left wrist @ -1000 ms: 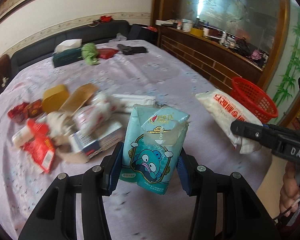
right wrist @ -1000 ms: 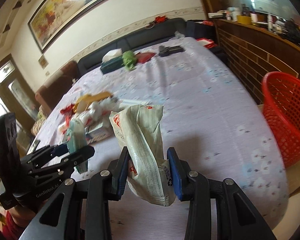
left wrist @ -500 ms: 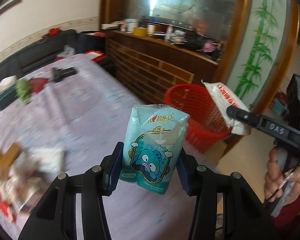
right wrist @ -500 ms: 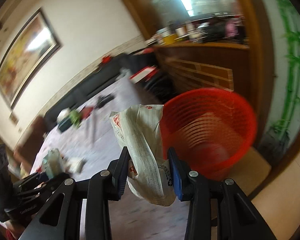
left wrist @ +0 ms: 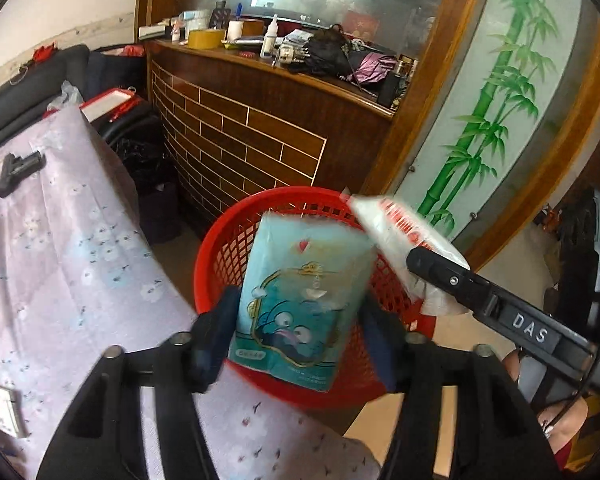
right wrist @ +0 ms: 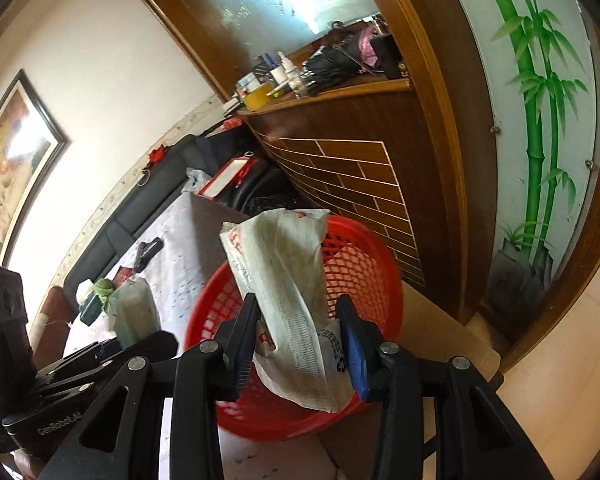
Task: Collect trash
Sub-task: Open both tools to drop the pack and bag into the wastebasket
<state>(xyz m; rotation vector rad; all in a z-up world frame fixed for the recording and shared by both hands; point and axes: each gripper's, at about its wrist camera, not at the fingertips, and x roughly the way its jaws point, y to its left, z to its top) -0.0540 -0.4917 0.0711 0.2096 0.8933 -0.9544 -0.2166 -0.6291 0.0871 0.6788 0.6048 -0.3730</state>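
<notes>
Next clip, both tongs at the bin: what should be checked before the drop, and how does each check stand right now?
1. Red basket upright: ok.
2. Teal tissue pack above the basket mouth: cannot tell; the right wrist view shows it beside the rim.
3. Left tongs released: ok; the jaws have just been opening, with gaps on either side of the pack.
4. White wrapper above the basket: ok.
5. Right tongs released: cannot tell; the jaws have just been opening, with the wrapper between them.

Red plastic mesh basket [left wrist: 224, 248]; glossy film pack [left wrist: 300, 300]; crinkled white wrapper [right wrist: 284, 280]; matt printed cloth on the desk [left wrist: 60, 260]; polished wood counter [left wrist: 260, 128]; matt black claw [left wrist: 300, 336].
</notes>
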